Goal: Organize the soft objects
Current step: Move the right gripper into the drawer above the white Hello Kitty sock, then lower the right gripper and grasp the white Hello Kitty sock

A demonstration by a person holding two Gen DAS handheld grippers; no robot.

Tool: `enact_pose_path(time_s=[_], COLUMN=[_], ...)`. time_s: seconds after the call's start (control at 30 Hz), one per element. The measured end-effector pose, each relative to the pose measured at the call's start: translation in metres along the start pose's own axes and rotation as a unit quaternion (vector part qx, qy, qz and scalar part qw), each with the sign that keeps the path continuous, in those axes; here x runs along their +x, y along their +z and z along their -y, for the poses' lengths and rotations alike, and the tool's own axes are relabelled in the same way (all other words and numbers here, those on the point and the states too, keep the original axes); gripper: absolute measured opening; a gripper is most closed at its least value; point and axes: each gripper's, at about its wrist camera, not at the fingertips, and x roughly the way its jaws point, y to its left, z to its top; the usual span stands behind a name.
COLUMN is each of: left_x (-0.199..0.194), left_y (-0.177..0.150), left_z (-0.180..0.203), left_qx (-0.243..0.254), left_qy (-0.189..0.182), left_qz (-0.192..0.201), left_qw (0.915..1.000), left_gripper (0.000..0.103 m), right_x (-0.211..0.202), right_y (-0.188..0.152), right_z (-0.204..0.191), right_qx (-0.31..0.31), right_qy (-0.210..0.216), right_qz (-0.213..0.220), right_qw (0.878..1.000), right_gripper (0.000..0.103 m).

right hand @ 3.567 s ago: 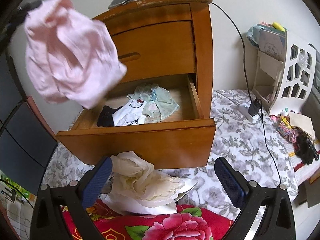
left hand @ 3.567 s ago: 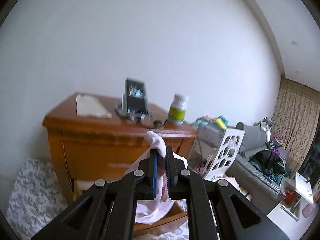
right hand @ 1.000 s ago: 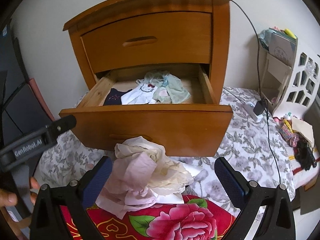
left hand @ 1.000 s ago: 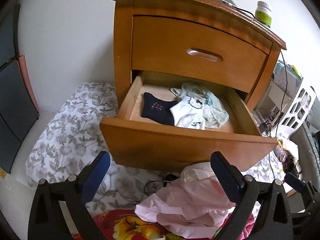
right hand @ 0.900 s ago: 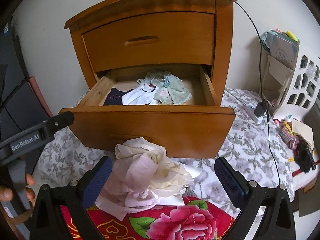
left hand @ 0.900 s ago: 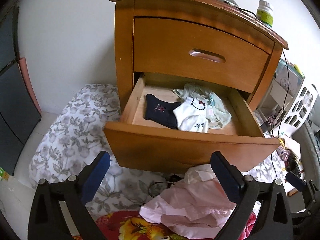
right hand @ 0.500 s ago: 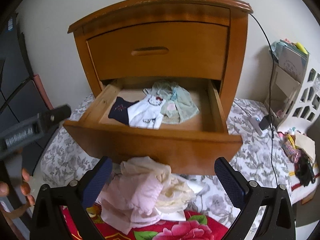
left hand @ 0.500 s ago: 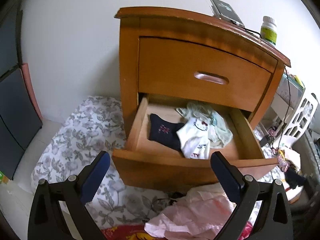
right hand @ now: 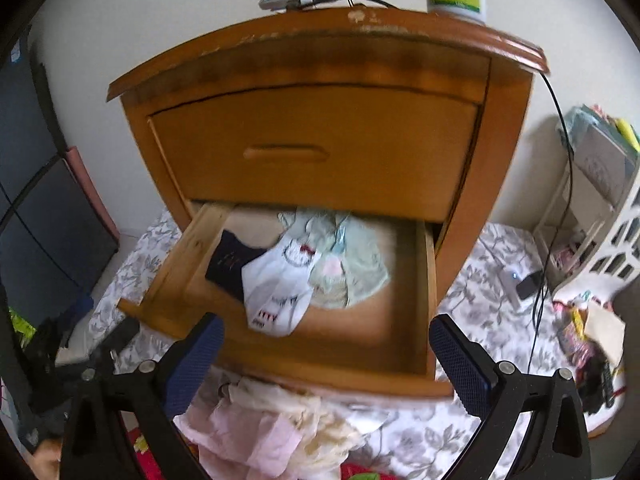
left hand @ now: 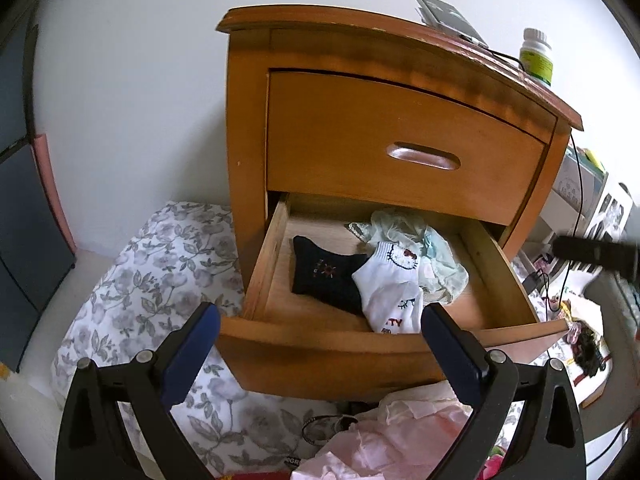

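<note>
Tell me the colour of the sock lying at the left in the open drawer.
Dark navy, near black, sock with a small pattern; clearest in the left wrist view.

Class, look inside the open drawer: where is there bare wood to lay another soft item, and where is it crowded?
Bare wood lies along the open drawer right side, beside the pale green garment. The left and middle are crowded: navy sock, white sock.

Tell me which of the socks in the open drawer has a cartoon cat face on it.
The white sock, lying between the dark navy sock and the pale green garment. The navy sock carries only a small embroidered motif, no face.
</note>
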Motion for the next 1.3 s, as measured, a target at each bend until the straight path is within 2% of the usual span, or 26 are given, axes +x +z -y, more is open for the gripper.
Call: enact_pose_path(time_s=[0.2, 0.4, 0.57, 0.7, 0.97, 1.03, 1.13, 1.3], left_x=[0.007, 0.013, 0.019, 0.029, 0.040, 0.042, 0.043, 0.046], left_y=[0.013, 0.032, 0.038, 0.032, 0.021, 0.020, 0.017, 0.015], left_z=[-0.007, -0.010, -0.012, -0.017, -0.029, -0.029, -0.033, -0.040], left_qx=[-0.016, -0.026, -0.022, -0.017, -0.008, -0.006, -0.003, -0.009], left_qy=[0.003, -0.015, -0.025, -0.030, -0.016, -0.002, -0.001, 0.006], left_qz=[0.002, 0.016, 0.022, 0.008, -0.013, -0.020, -0.024, -0.031], left_qw=[0.9999, 0.9994, 0.9992, 0.9994, 0.9998, 0.9998, 0.9997, 0.9995], left_gripper=[0.100, 0.100, 0.100, 0.100, 0.100, 0.100, 0.100, 0.100], right_x=[0.031, 0.075, 0.111, 0.141, 0.180, 0.186, 0.198, 0.210], right_y=[0.035, 0.046, 0.045, 0.039, 0.036, 0.035, 0.031, 0.026], right_z=[-0.002, -0.009, -0.017, -0.019, -0.027, -0.033, -0.042, -0.055], right_qx=[-0.006, 0.000, -0.001, -0.006, 0.000, -0.007, -0.016, -0.033], right_qy=[0.000, 0.000, -0.011, -0.029, -0.033, -0.038, -0.038, -0.041], right_qz=[-0.046, -0.109, -0.159, -0.189, -0.226, -0.230, -0.246, -0.263], right_qw=[0.999, 0.994, 0.987, 0.981, 0.974, 0.973, 0.968, 0.963], right_gripper=[0.103, 0.103, 0.103, 0.103, 0.101, 0.096, 0.088, 0.086])
